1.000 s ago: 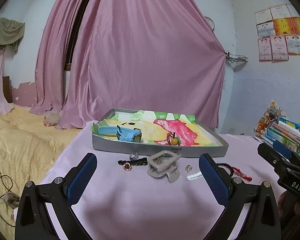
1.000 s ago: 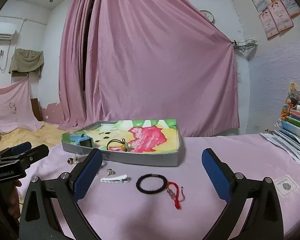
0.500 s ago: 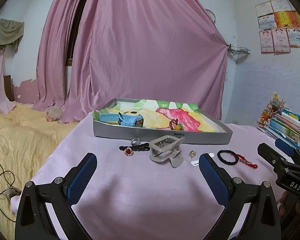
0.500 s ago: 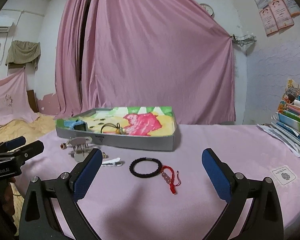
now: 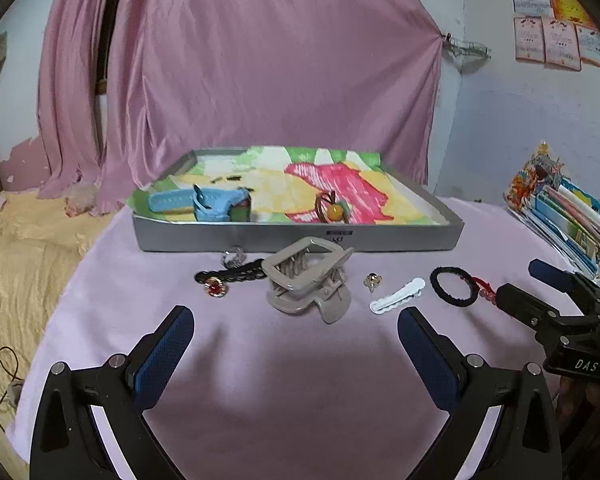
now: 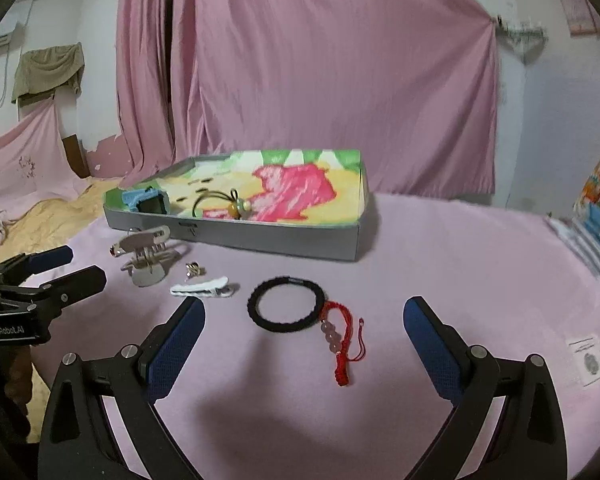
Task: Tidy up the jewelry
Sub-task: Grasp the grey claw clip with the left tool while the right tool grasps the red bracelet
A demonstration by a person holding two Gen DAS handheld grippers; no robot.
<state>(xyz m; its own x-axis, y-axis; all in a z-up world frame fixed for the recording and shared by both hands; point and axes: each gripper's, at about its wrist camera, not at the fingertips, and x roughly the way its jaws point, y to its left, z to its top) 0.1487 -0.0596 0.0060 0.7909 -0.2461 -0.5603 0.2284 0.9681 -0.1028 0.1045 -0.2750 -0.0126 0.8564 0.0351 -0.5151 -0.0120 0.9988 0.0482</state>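
**Both tongs wide, lined up on loose pieces short of the tray**

The left tongs (image 5: 296,336) stand spread and empty, jaws wide apart. The claw clip (image 5: 306,285) lies at 12 o'clock from them, between the two finger lines; that wide spread looks chosen to straddle the bulky clip. The right tongs (image 6: 304,326) are likewise spread with nothing in them, and the black band (image 6: 286,303) sits at 12 o'clock just ahead, with the red cord (image 6: 342,344) touching it at its 4 o'clock.

The tray (image 5: 300,240) sits at the far side of the pink cloth (image 5: 284,392), paper-lined. It already holds a blue watch (image 5: 204,203) at its near-left corner and an amber pendant (image 5: 332,210) near the middle, so I judge the sorting partly done.

The rest lies in a row in front of the tray's near wall. From the clip, the dark chain (image 5: 236,274) and red gem (image 5: 215,289) are at 9 o'clock. The small stud (image 5: 373,281) and white clip (image 5: 398,300) are at 3 o'clock. A ring (image 5: 233,257) rests close to the tray wall; whether it touches I cannot tell.

Each tool faces its own half of the row, which probably lets the two work without crossing. Small pieces like the stud will need a much narrower closing.
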